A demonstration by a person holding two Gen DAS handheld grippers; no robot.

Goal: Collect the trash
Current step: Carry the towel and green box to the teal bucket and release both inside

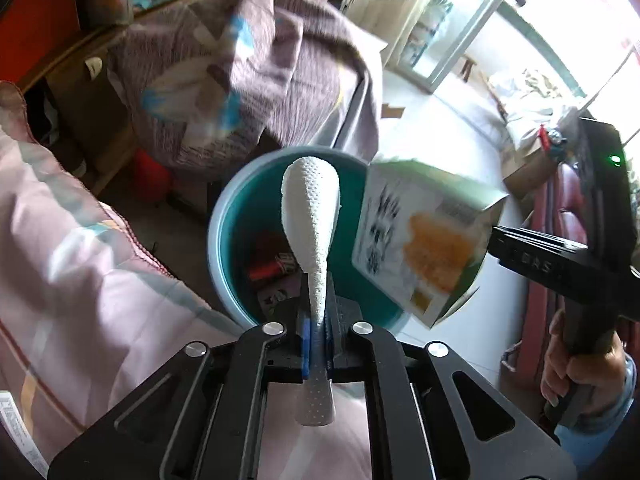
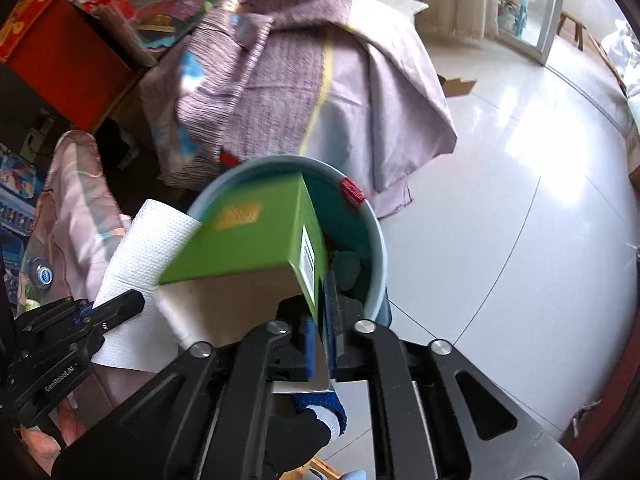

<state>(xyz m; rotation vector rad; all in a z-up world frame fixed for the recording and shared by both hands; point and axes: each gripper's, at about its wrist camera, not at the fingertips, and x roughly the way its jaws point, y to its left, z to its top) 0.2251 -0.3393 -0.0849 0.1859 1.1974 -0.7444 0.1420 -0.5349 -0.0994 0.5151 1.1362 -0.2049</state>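
Both grippers [image 1: 316, 332] [image 2: 320, 332] clamped above bin [image 1: 224, 216]

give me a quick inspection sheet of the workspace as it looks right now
surface: glossy white tile floor.
job's things: teal bin on the floor, red wrapper inside; white paper towel and green carton both held over the bin.
clutter: purple cloth draped behind the bin; pink bedding at left; bottle on it.
grippers: left gripper shut on the paper towel; right gripper shut on the carton's flap.
cables: nothing seen.
surroundings: glass door, red box, wooden stool.
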